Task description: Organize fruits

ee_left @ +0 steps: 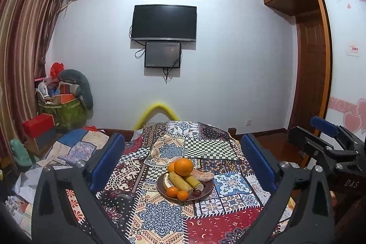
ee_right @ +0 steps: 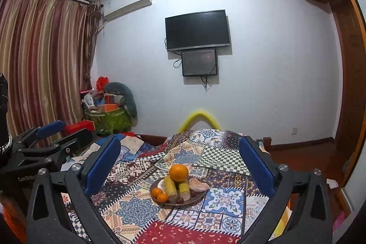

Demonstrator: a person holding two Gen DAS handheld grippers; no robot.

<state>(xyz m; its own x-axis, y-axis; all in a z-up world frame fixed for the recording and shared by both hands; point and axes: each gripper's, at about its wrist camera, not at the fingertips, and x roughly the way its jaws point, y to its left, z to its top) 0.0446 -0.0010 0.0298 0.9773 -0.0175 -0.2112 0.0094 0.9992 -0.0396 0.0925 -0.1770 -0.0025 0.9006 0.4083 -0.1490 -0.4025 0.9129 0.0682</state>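
A brown plate (ee_left: 207, 193) (ee_right: 199, 199) sits mid-table on a patchwork cloth (ee_left: 160, 214) (ee_right: 137, 209). It holds a large orange (ee_left: 183, 166) (ee_right: 178, 172), two yellow corn pieces (ee_left: 179, 181) (ee_right: 170, 185), a banana (ee_left: 166, 183), two small tangerines (ee_left: 177, 193) (ee_right: 159, 194), dark dates (ee_left: 196, 193) (ee_right: 180, 200) and a pinkish sweet potato (ee_left: 203, 176) (ee_right: 197, 184). My left gripper (ee_left: 183, 159) is open and empty, above and short of the plate; it also shows in the right wrist view (ee_right: 61, 129). My right gripper (ee_right: 180, 157) is open and empty, likewise short of the plate; it also shows in the left wrist view (ee_left: 329, 134).
The table's far edge meets a yellow foam-padded chair back (ee_left: 157, 111) (ee_right: 199, 117). Folded patterned cloths lie left of the table (ee_left: 75, 148). A green bag of clutter (ee_left: 64, 111) and curtains (ee_left: 20, 49) stand at the left, a wardrobe (ee_left: 320, 61) at the right.
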